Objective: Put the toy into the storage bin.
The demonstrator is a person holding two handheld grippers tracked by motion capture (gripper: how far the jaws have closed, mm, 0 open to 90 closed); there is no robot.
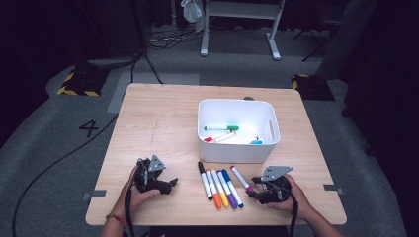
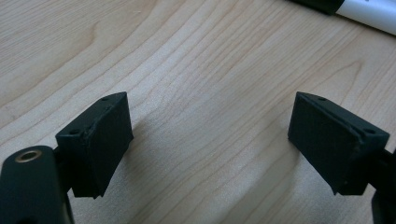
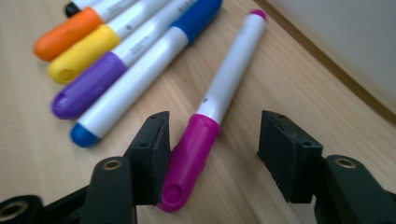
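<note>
A capped white marker with magenta cap (image 3: 205, 126) lies flat on the wooden table (image 3: 289, 84), just beside four other markers.

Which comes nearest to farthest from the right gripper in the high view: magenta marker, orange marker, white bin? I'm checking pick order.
1. Magenta marker, between the right gripper jaws.
2. Orange marker, left, in the row.
3. White bin, behind the markers.

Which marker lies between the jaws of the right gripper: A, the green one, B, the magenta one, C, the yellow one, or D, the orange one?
B: in the right gripper view the magenta marker lies on the table with its cap between the jaws of the right gripper, against one jaw and apart from the other, so it is not yet clamped.
</note>
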